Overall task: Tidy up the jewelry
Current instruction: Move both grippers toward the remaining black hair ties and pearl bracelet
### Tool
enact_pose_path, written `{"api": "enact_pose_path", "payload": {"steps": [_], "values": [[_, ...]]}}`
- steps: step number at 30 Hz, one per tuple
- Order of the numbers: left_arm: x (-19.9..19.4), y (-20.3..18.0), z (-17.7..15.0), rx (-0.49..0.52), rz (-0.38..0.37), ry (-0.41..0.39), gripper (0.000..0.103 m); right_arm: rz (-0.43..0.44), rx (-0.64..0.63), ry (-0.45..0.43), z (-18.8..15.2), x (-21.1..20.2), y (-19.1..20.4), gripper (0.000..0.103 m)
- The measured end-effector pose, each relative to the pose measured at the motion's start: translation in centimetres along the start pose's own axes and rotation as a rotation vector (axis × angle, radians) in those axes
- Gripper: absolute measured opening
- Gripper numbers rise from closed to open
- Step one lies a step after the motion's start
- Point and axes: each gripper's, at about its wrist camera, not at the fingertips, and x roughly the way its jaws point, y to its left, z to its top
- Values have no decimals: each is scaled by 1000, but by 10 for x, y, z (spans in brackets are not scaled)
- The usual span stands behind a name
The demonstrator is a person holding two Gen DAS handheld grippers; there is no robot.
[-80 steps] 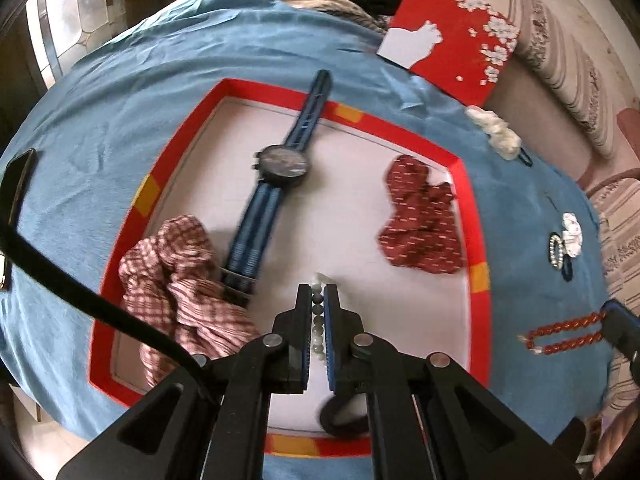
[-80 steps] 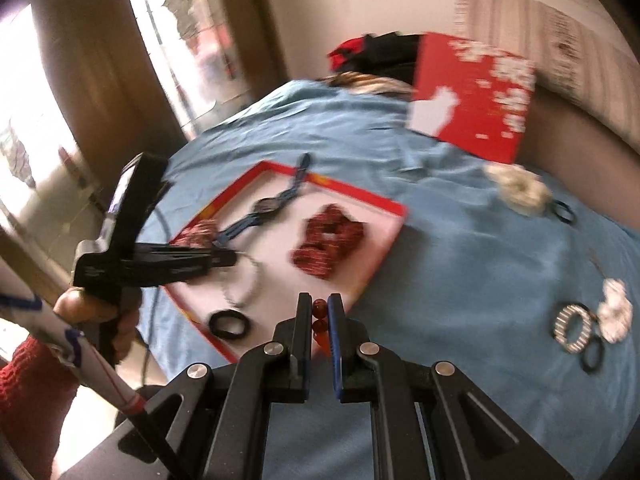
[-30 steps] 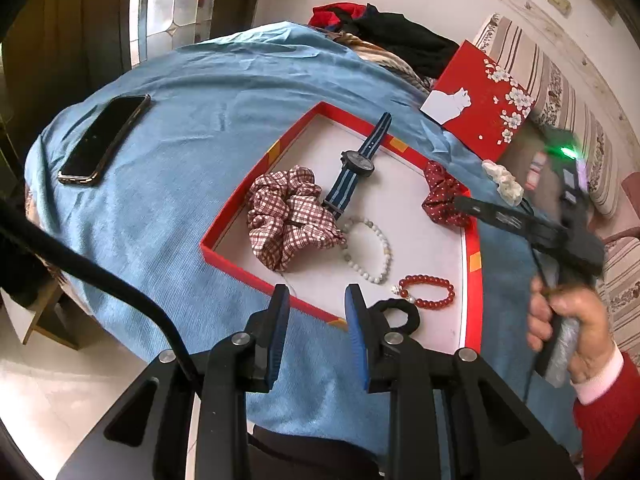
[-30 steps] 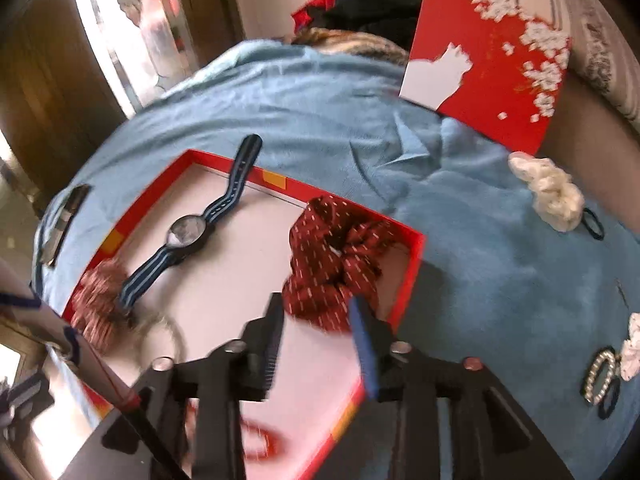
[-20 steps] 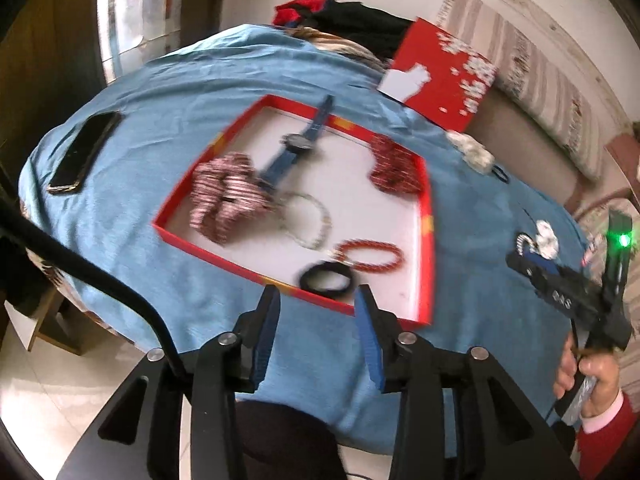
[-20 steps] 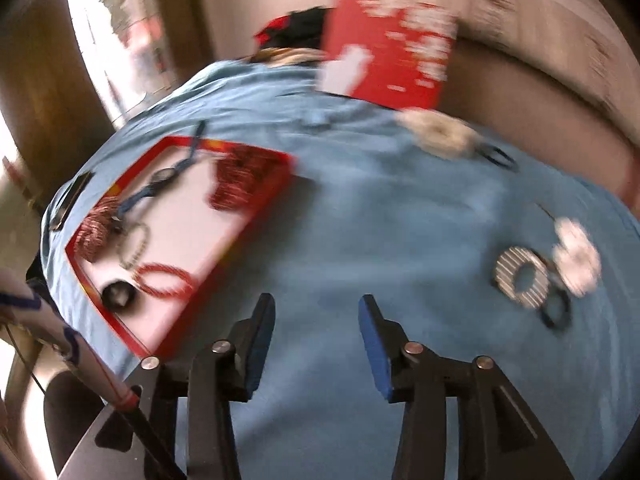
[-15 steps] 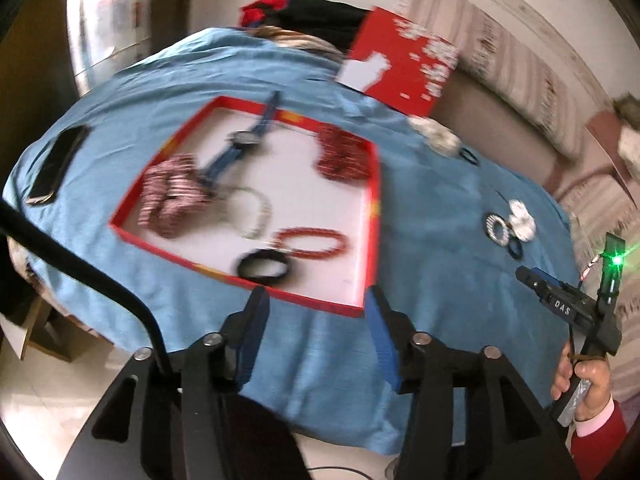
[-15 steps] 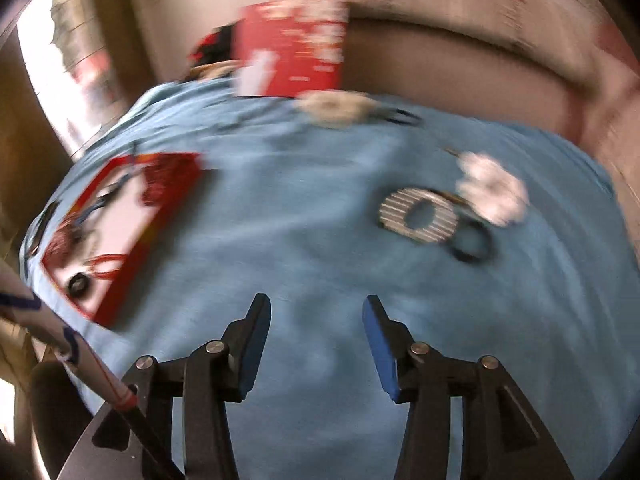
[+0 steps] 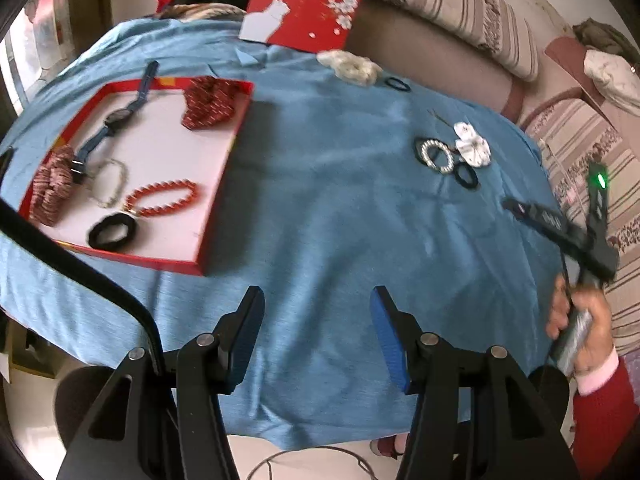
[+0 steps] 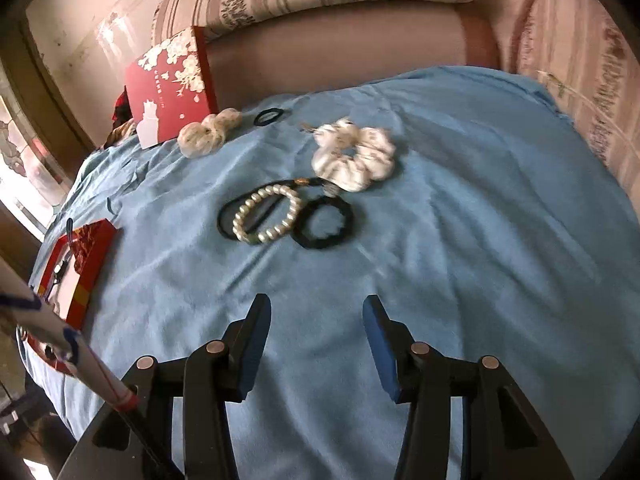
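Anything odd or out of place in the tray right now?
Two things. The watch lies with its strap end poking out over the red tray's far rim. The dark red scrunchie sits jammed into the far corner, bunched up against the rim. The rest lies flat.

L tool (image 9: pixel 316 332) opening, empty, over blue cloth (image 9: pixel 340 208); red tray (image 9: pixel 224 168) far left

A: Right wrist view, nine o'clock — the red tray (image 10: pixel 86 276) is cut by a white pole, its contents too small to tell.

B: Left wrist view, three o'clock — the right gripper (image 9: pixel 516 206) is motion-blurred, so its jaws cannot be read there.

A: At nine o'clock, the plaid scrunchie (image 9: pixel 50 188) blurs; a black cable crosses the tray's near corner.

B: At eight o'clock, the phone (image 9: pixel 5 160) is cropped.
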Motion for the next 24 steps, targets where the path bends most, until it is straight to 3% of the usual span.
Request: {"api": "enact_pose_path", "payload": {"steps": [6,11,13,14,15,18,24], "values": [[18,2,-3,9,2,35,54,52,-18,31,37,50,26,49],[30,10,2,7,5,45,54,-33,-77,51,61,90,40,46],[34,13,4,8,3,51,54,-78,-92,75,66,106,40,39],[36,15,5,8,2,54,54,-84,-85,90,66,112,37,25],[37,16,5,7,3,55,54,-83,-80,92,66,113,34,17],[41,20,7,-2,2,60,54,-31,-74,110,60,106,31,8],[40,19,5,-3,-5,61,54,112,-164,194,11,76,54,5]]}}
